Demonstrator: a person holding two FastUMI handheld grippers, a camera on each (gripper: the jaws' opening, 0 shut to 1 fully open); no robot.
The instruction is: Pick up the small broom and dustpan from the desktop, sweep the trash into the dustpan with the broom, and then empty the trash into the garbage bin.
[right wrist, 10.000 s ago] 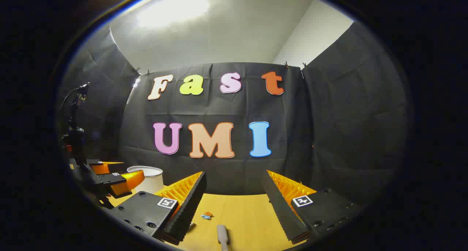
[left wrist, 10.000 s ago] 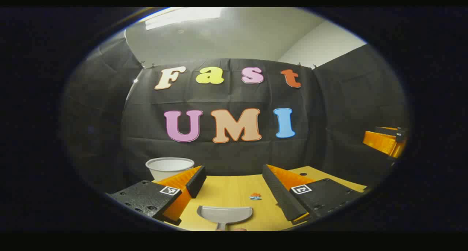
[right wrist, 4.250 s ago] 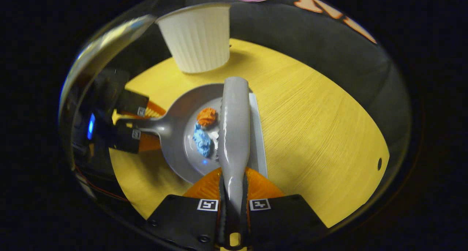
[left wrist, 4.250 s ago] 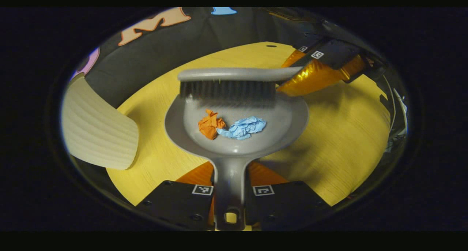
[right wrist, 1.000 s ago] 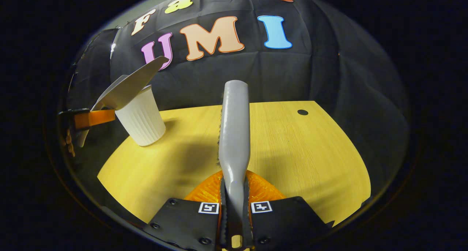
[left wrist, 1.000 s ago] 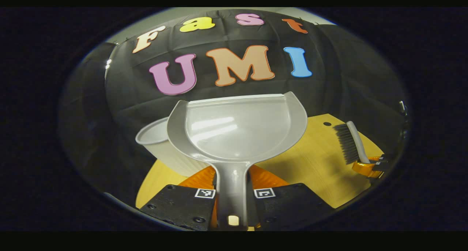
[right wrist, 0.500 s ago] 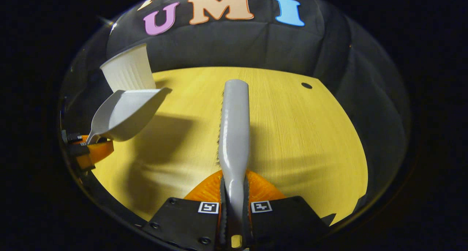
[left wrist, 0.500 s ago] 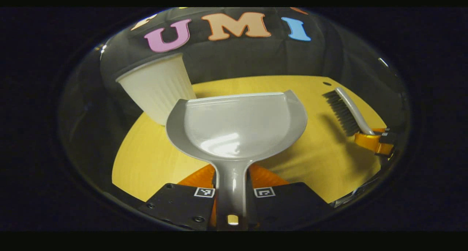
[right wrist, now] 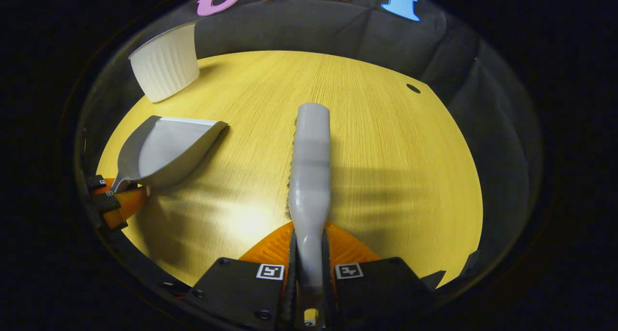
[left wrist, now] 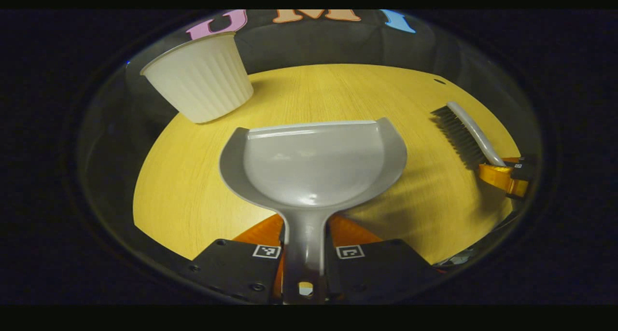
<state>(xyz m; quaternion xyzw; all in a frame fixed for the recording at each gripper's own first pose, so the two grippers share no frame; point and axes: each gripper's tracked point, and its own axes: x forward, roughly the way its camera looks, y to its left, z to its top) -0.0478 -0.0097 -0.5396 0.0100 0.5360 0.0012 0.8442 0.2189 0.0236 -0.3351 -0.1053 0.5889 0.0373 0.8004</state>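
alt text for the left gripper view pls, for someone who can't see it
The left tool is shut on the handle of a grey dustpan, whose pan is empty, held over a yellow wooden desktop. A white ribbed garbage bin stands at the far left, and at the right edge the right tool holds a small broom, bristles facing left.

Light is falling from above onto the bench [right wrist: 386, 143], with a bright glare patch on the wood in the right gripper view and soft banded shadows across it. The dustpan [left wrist: 314, 162] shows pale, dull reflections in the left gripper view. Edges bow hard with fisheye distortion and darken; the bench rim smears slightly.
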